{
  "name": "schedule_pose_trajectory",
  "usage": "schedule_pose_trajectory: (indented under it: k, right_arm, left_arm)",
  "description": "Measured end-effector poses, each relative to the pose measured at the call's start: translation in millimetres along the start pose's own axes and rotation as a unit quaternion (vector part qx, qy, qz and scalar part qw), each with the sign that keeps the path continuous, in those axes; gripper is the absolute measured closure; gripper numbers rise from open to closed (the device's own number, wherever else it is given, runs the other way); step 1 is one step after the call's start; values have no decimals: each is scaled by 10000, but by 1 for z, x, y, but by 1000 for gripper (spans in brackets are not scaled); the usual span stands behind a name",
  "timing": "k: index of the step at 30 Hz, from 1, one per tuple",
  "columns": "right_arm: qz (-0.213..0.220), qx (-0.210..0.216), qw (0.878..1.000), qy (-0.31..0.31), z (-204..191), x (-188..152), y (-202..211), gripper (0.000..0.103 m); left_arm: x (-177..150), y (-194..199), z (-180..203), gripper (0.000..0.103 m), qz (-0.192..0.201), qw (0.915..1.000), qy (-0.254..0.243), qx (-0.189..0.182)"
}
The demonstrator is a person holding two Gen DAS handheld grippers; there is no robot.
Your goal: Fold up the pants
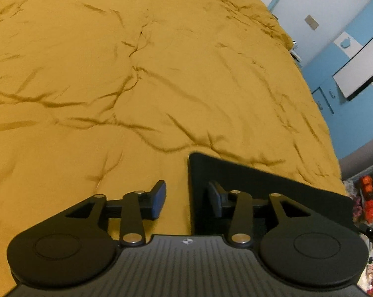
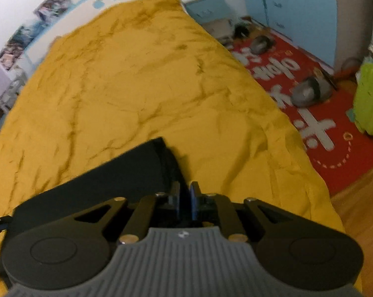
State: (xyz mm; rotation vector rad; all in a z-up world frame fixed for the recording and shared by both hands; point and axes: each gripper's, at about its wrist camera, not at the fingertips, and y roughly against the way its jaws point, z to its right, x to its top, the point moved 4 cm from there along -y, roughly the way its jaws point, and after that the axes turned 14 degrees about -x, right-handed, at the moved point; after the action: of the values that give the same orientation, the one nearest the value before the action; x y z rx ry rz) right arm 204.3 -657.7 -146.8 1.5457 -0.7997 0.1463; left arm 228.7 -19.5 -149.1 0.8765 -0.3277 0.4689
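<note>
Plainly, left gripper (image 1: 186, 201) gapes over the pants (image 1: 273, 185) edge; right gripper (image 2: 185, 201) nearly closed, empty.

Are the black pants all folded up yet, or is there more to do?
Mostly folded, it looks like: the black pants lie as a flat, straight-edged block on the yellow bedspread. The left gripper is open, holding nothing. The right gripper is nearly closed at the pants' edge; I can't tell whether it grips. Maybe one more fold remains.
</note>
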Motion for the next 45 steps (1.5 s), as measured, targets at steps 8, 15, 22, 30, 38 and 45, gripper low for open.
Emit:
schedule_pose_trajectory:
  k: [8, 15, 22, 30, 38, 45]
  right_arm:
    - [131, 314, 9971, 676, -41, -33, 30, 80]
    - [-45, -51, 9982, 594, -34, -47, 4, 93]
    - [156, -353, 9975, 592, -36, -57, 33, 84]
    - [441, 368, 9930, 1030, -92, -93, 99, 71]
    - [254, 935, 9885, 1158, -164, -149, 98, 71]
    - [65, 860, 9864, 1397, -198, -190, 84, 71]
  left_arm:
    - [-37, 32, 18, 46, -415, 9990, -126, -142]
    - [-72, 33, 15, 46, -995, 9901, -888, 441]
    - [-78, 58, 18, 52, -1153, 9857, -1018, 689]
    - [-80, 73, 32, 39, -663, 9939, -858, -184]
    - [-109, 42, 51, 60, -585, 9820, -1750, 395]
    - [-105, 56, 34, 101, -712, 9893, -1265, 135]
